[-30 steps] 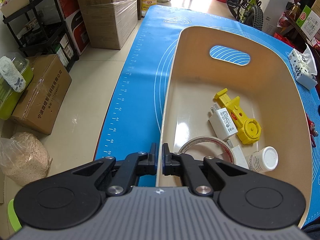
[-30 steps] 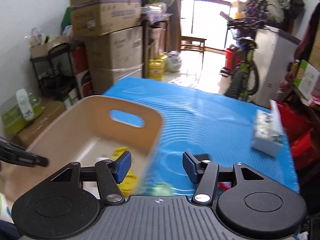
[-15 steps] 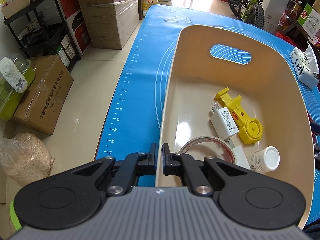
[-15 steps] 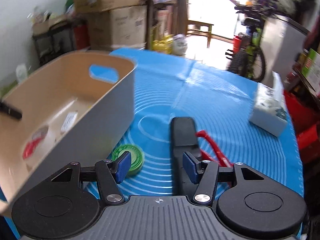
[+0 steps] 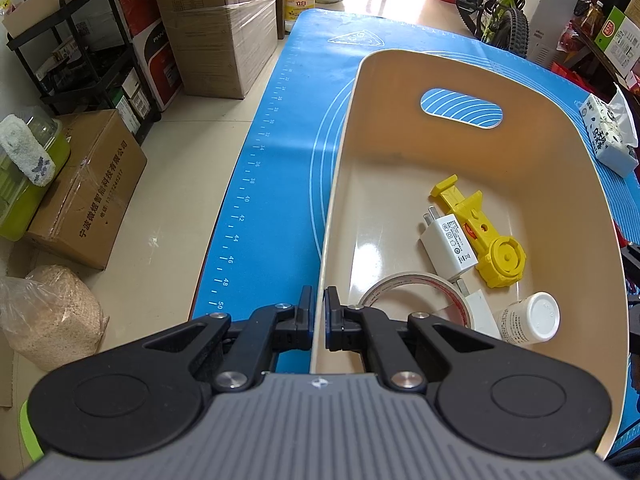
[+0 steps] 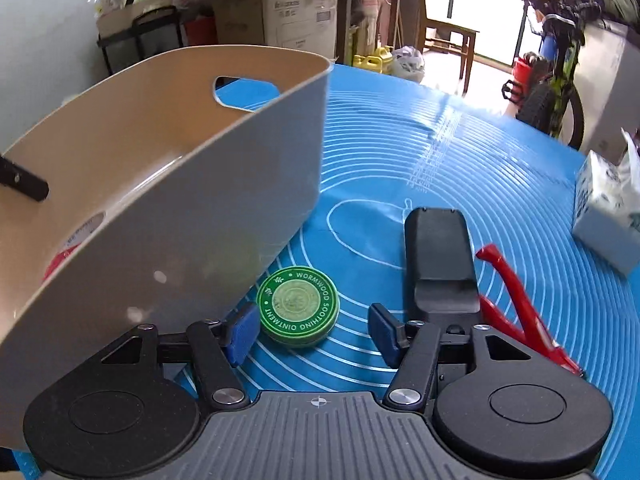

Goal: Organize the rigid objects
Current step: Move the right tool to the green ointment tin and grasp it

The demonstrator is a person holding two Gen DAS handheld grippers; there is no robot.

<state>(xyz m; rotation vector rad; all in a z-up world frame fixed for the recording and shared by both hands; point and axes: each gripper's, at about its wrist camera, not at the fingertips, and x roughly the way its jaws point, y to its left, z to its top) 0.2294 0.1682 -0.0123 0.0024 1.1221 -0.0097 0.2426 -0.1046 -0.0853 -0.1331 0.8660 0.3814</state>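
Note:
My left gripper (image 5: 317,312) is shut on the near left rim of the beige bin (image 5: 404,160). The bin holds a yellow tool (image 5: 480,228), a white charger (image 5: 448,246), a tape roll (image 5: 416,292) and a white bottle (image 5: 528,318). My right gripper (image 6: 314,330) is open, low over the blue mat, its fingers either side of a round green ointment tin (image 6: 298,306) beside the bin's outer wall (image 6: 200,216). A black remote (image 6: 440,256) and a red tool (image 6: 516,300) lie to the right of the tin.
A tissue pack (image 6: 608,216) sits on the mat at the far right; it also shows in the left wrist view (image 5: 608,140). The blue mat (image 6: 460,148) covers the table. Boxes (image 5: 224,28), a shelf and a bicycle (image 5: 496,4) stand beyond the table.
My right gripper has swung down from above the bin to the mat and closed in on the green tin. The left gripper has stayed on the bin rim.

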